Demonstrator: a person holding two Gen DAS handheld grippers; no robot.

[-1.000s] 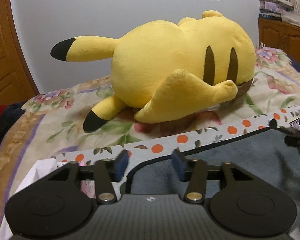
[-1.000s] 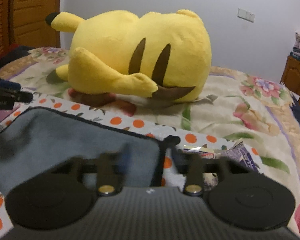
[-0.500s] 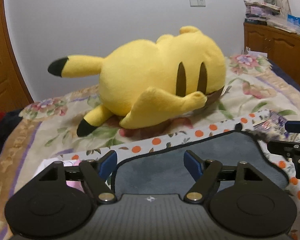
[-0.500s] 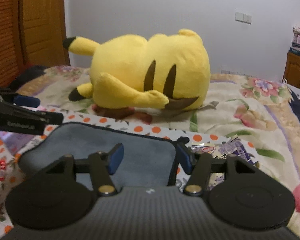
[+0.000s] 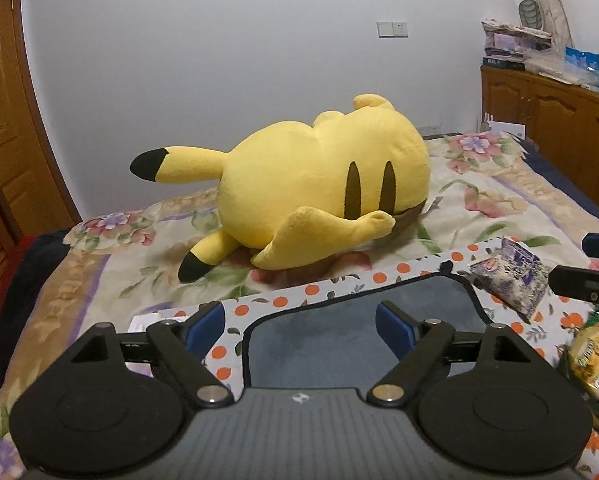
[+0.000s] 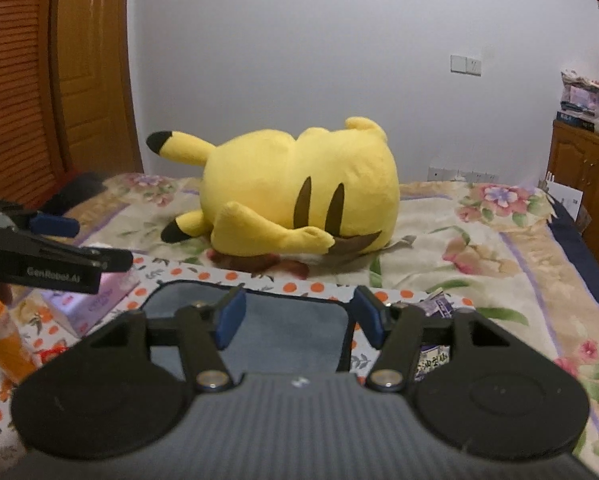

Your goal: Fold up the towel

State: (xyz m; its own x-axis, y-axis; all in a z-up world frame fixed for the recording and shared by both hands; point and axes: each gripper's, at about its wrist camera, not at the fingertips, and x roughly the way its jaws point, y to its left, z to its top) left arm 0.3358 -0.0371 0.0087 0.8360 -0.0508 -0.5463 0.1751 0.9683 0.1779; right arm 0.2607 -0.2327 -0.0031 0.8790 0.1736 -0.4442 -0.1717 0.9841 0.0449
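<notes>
On the bed (image 5: 511,188), covered by a floral quilt, a yellow plush toy (image 5: 319,196) lies on its side toward the wall. Nearer the cameras, an orange-dotted cloth (image 5: 339,292) is spread flat, and the grey-blue towel (image 5: 339,340) with dark trim lies on it. The left gripper (image 5: 299,328) hovers over the towel's left edge, its blue pads spread wide, gripping nothing. The right gripper (image 6: 295,320) hangs above the towel's right side, likewise parted. A purple snack packet (image 5: 511,280) rests just beside the towel's far right corner.
</notes>
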